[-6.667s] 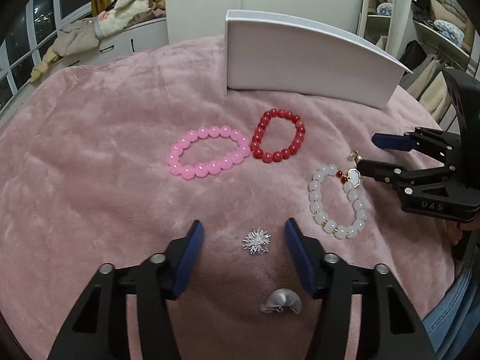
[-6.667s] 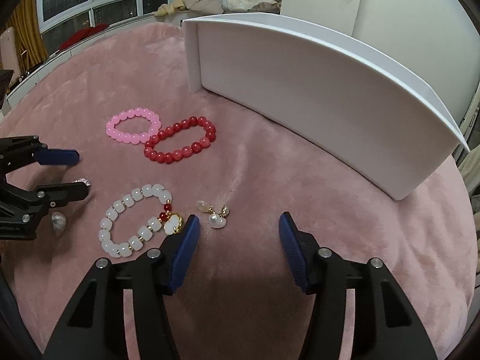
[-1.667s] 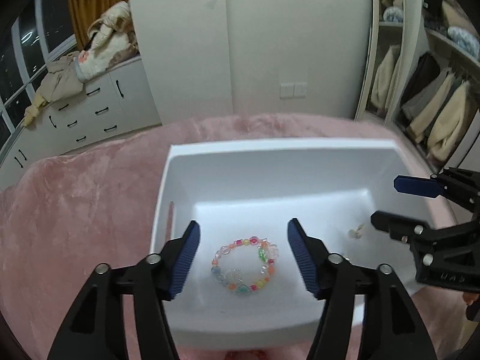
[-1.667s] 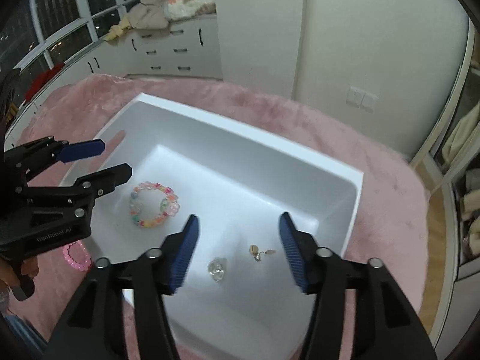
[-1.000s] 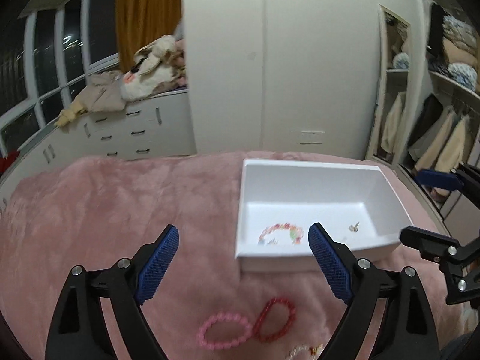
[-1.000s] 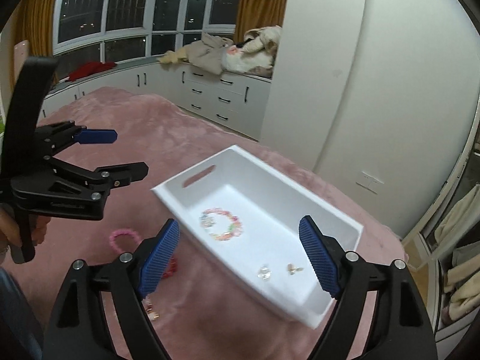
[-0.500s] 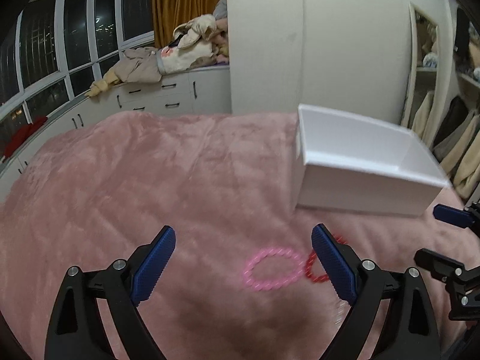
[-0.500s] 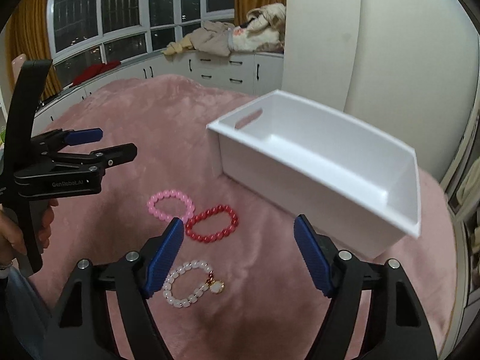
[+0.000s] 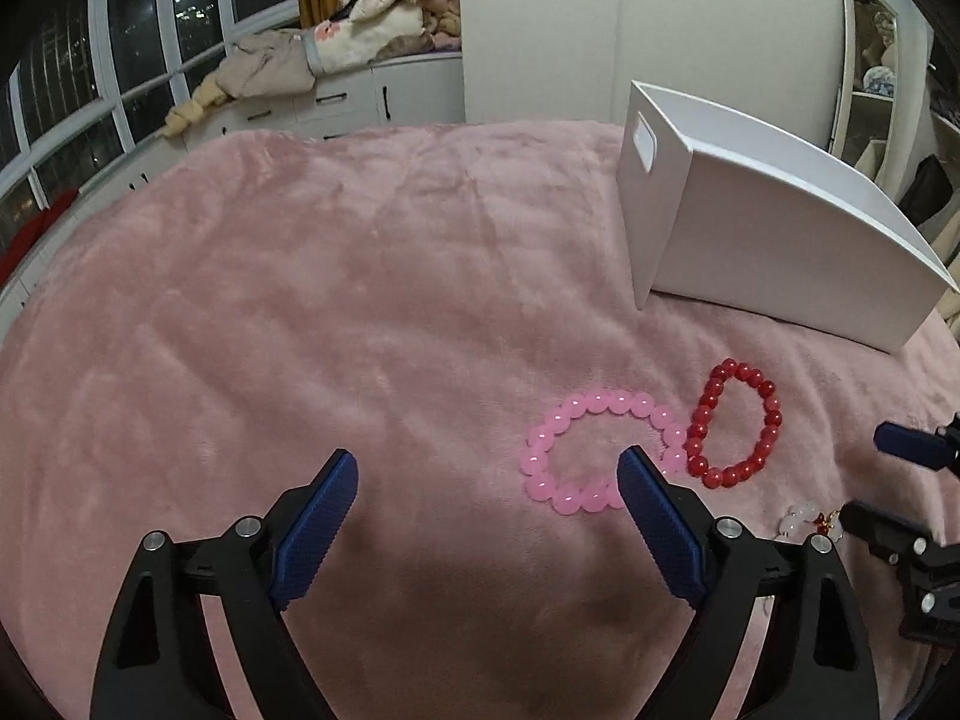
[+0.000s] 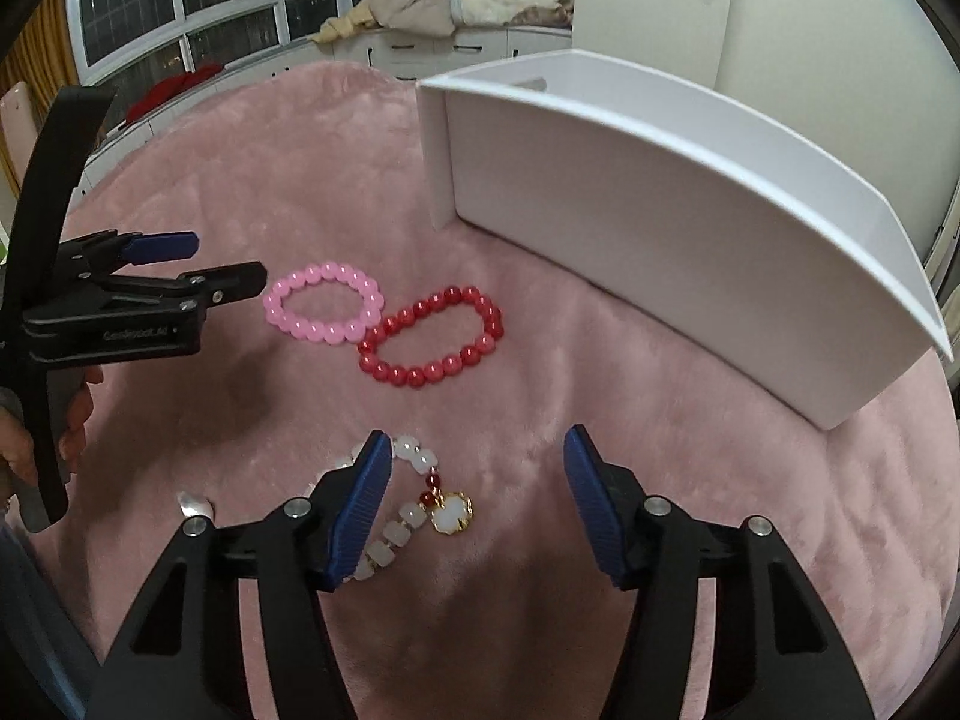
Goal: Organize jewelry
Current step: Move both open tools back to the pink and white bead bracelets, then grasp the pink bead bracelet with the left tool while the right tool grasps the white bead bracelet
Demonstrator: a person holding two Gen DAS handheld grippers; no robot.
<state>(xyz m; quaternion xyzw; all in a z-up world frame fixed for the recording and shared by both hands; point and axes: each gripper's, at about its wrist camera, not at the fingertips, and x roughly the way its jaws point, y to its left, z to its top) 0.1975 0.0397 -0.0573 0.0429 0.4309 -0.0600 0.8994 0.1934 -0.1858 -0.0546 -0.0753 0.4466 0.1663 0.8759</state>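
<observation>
A pink bead bracelet (image 9: 531, 462) (image 10: 330, 270) and a red bead bracelet (image 9: 699, 420) (image 10: 432, 372) lie side by side on the pink plush blanket (image 9: 300, 300). My left gripper (image 9: 486, 462) (image 10: 225, 261) hovers wide open just left of the pink bracelet, its jaws closing slightly, with nothing between them. A white bead bracelet (image 10: 414, 450) (image 9: 798, 519) with a gold-rimmed charm (image 10: 453, 513) lies under my right gripper (image 10: 477, 441) (image 9: 867, 476). Its jaws are closing above the charm without touching it. The white box (image 9: 768, 258) (image 10: 660, 228) stands behind the bracelets; its inside is hidden.
A small pale piece (image 10: 195, 504) lies left of the white bracelet. A person's hand (image 10: 72, 414) holds the left gripper's handle. White drawers with piled clothes (image 9: 360, 48) and dark windows line the far side. Bare blanket stretches to the left.
Both grippers have come down from above the box to just over the blanket and bracelets. The right jaws have narrowed. The box interior has dropped out of sight.
</observation>
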